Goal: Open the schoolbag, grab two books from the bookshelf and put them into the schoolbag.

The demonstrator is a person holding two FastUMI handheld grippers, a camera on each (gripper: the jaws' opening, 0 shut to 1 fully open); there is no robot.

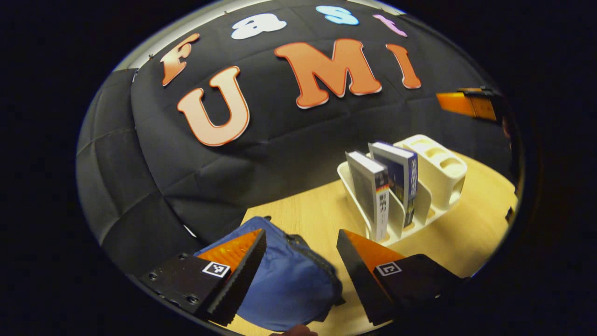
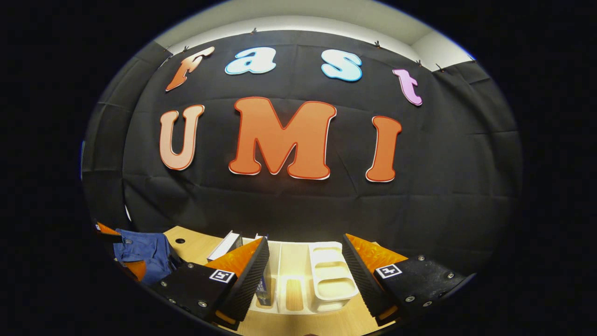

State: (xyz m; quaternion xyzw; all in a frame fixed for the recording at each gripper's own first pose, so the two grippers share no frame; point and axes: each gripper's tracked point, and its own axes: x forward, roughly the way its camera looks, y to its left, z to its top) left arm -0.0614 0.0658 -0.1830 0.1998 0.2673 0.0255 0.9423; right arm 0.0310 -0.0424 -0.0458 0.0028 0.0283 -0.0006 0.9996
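Left gripper view: left gripper (image 1: 301, 273) at 6 o'clock, jaws wide, nothing between the fingers (image 1: 242, 266). Blue bag (image 1: 291, 280) lying on the wooden table (image 1: 308, 214) just beyond and between the fingertips, dark zip edge along its right side; touching or not, cannot tell. White rack (image 1: 438, 177) at 3 o'clock, well apart from the bag. Two books standing in its slots, both tilted back: book 1 (image 1: 373, 196), nearer, with a pale spine; book 2 (image 1: 399, 179), just behind it, with a dark blue spine. Cup-like compartments at the rack's far end. Right gripper (image 1: 468, 103) at 2 o'clock, high above the rack, its jaw state not readable from here.

Right gripper view: right gripper (image 2: 305, 275) at 6 o'clock, jaws wide and holding nothing, hanging over the rack (image 2: 326, 275). Rack compartments directly between the fingers. Books at 7 o'clock, partly hidden behind the left finger: book 1 (image 2: 224, 246) leaning, book 2 (image 2: 262, 287) showing below the fingertip. Bag (image 2: 144, 254) at 8 o'clock on the table (image 2: 191, 245), with the left gripper (image 2: 119, 252) around it.
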